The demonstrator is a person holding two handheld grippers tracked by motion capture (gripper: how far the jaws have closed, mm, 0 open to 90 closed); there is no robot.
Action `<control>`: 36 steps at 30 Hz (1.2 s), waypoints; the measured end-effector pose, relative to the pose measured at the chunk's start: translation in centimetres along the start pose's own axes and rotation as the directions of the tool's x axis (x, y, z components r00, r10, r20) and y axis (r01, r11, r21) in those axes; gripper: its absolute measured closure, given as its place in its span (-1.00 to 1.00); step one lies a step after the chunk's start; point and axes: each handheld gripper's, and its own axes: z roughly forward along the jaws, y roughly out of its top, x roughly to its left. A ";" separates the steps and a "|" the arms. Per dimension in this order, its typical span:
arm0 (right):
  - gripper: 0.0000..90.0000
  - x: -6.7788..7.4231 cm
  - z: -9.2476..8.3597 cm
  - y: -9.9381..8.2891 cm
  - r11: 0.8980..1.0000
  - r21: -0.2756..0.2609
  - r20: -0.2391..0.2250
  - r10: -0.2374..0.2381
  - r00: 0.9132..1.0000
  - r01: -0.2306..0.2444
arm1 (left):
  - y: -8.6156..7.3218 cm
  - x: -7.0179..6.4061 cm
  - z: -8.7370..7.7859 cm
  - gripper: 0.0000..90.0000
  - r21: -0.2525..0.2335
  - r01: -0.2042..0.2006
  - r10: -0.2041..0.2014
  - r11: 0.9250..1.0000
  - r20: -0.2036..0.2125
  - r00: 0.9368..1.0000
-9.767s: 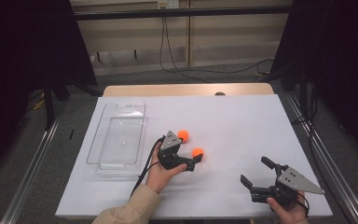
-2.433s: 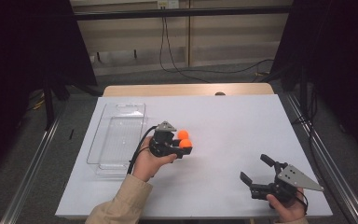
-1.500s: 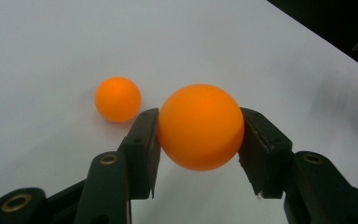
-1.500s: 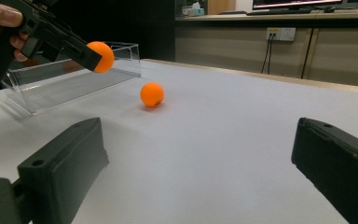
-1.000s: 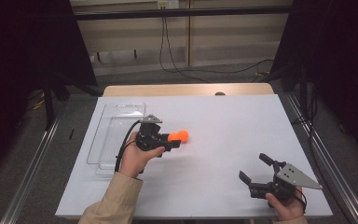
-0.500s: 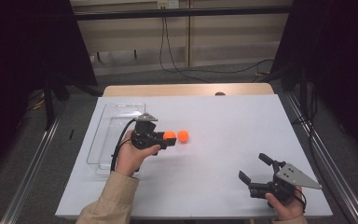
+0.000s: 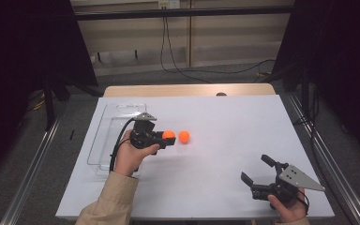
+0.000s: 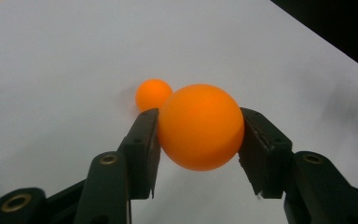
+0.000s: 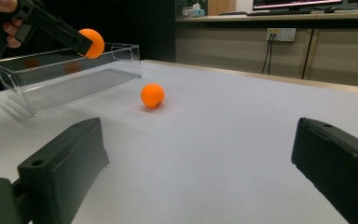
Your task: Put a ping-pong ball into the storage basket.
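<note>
We are seeing a clear plastic bin [image 7: 104,140] lying at nine o'clock of our left gripper [image 7: 165,139] on the white table [image 7: 225,140], and a second orange ball [image 7: 183,136] resting at three o'clock of it, just beside the jaws. We are holding the gripper raised and level, clamping the held orange ball [image 8: 200,126]. Our right gripper [image 7: 260,173] is resting at five o'clock, jaws spread wide around nothing.

Orange balls [image 7: 183,136], white table [image 7: 225,140]
</note>
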 end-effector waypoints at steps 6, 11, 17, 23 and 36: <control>-0.95 0.0 0.0 0.0 1.000 -0.001 -0.001 0.000 1.000 0.000 | 0.1 0.3 -0.5 0.13 -0.004 -0.001 0.001 1.000 -0.015 1.000; -0.95 0.0 0.0 0.0 1.000 0.000 0.000 0.000 1.000 0.000 | 0.1 0.5 -0.9 0.13 -0.016 0.008 -0.008 1.000 -0.013 1.000; -0.95 0.0 -0.1 0.0 1.000 0.001 0.001 -0.002 1.000 0.002 | 0.1 0.6 -1.0 0.13 -0.014 0.014 -0.015 1.000 -0.010 1.000; -0.95 0.0 -0.1 0.0 1.000 -0.002 0.002 -0.001 1.000 0.001 | 0.2 0.7 -1.2 0.13 -0.009 0.020 -0.020 1.000 -0.010 1.000; -0.95 0.1 -0.1 0.0 1.000 -0.002 0.000 0.000 1.000 0.000 | 0.2 1.3 -2.1 0.13 -0.023 0.039 -0.040 0.999 -0.020 0.999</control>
